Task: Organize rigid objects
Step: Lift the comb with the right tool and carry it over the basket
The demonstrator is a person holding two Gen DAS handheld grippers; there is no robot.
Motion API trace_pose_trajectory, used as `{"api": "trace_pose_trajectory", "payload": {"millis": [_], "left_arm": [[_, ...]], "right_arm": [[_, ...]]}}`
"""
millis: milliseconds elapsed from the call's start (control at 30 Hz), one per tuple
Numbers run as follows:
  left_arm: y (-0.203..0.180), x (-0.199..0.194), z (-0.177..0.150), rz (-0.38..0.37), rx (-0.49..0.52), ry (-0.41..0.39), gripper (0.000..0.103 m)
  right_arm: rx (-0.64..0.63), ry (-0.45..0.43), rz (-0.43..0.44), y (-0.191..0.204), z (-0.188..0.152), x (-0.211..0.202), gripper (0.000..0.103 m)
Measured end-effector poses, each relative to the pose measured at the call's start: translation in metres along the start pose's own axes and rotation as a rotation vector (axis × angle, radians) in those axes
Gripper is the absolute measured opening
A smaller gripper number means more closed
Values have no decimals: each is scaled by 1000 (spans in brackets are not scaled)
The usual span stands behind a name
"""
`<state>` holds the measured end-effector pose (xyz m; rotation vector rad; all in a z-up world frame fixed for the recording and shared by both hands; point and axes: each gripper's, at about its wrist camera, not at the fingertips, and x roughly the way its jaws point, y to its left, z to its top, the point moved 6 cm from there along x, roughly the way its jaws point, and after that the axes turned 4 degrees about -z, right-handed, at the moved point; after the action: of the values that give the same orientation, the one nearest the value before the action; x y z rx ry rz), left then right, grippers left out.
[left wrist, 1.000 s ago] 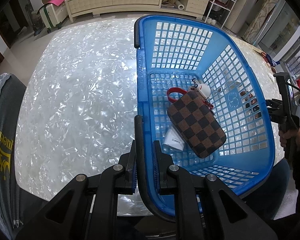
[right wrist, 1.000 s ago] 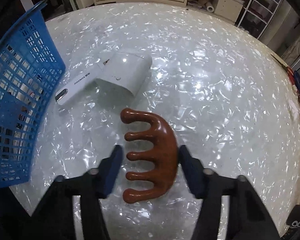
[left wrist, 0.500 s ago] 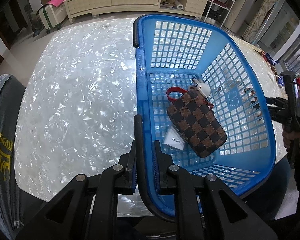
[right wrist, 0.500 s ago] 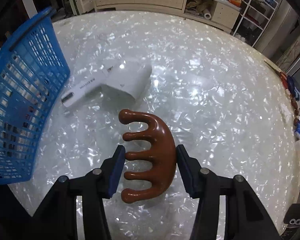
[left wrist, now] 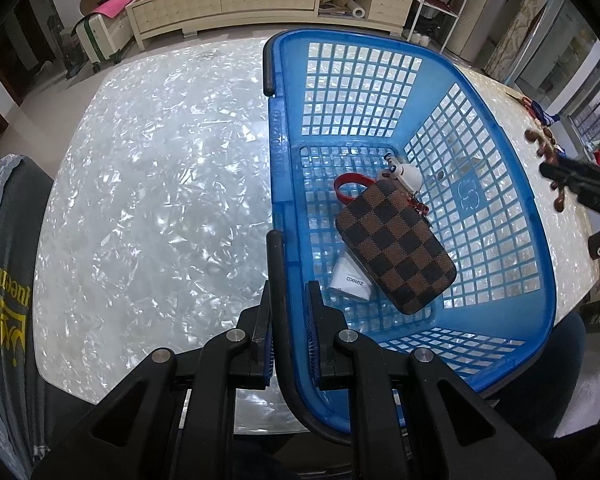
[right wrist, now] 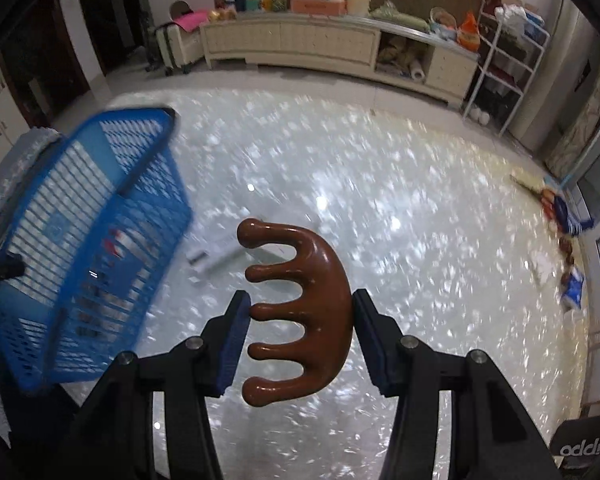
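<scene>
Lifted off the table (right wrist: 420,216), right claw (right wrist: 300,322) pinches the wooden comb (right wrist: 320,300).

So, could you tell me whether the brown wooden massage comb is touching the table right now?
Apart. The right wrist view shows the wooden massage comb clamped between the right gripper fingers and lifted clear above the table, which is blurred underneath it.

A home living room; long sideboard (right wrist: 292,46), suitcase (left wrist: 100,36), wire shelf (right wrist: 508,64).

Black tool (left wrist: 290,320) arms, silver screws, blue pads (right wrist: 234,344).
</scene>
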<state>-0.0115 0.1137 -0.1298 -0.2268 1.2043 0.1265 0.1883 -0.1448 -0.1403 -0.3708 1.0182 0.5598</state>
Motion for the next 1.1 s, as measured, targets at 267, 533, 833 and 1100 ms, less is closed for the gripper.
{"api": "trace_pose_trajectory", "payload": {"millis": [267,533,833,1100], "left_arm": [[-1,0,0,-1,2,1,15],[-2,1,-1,0,1,-1,15],[-2,0,0,1,0,-3,15],[-2,-1,0,0,-1,-10,15]], "right_arm": [[-114,-100,89,60,33,-41,49],[-229,-122,139,112,44,-51,49],[-329,-96,171,149,47,-35,49],[-399,-55,187,176,44,-9,49]]}}
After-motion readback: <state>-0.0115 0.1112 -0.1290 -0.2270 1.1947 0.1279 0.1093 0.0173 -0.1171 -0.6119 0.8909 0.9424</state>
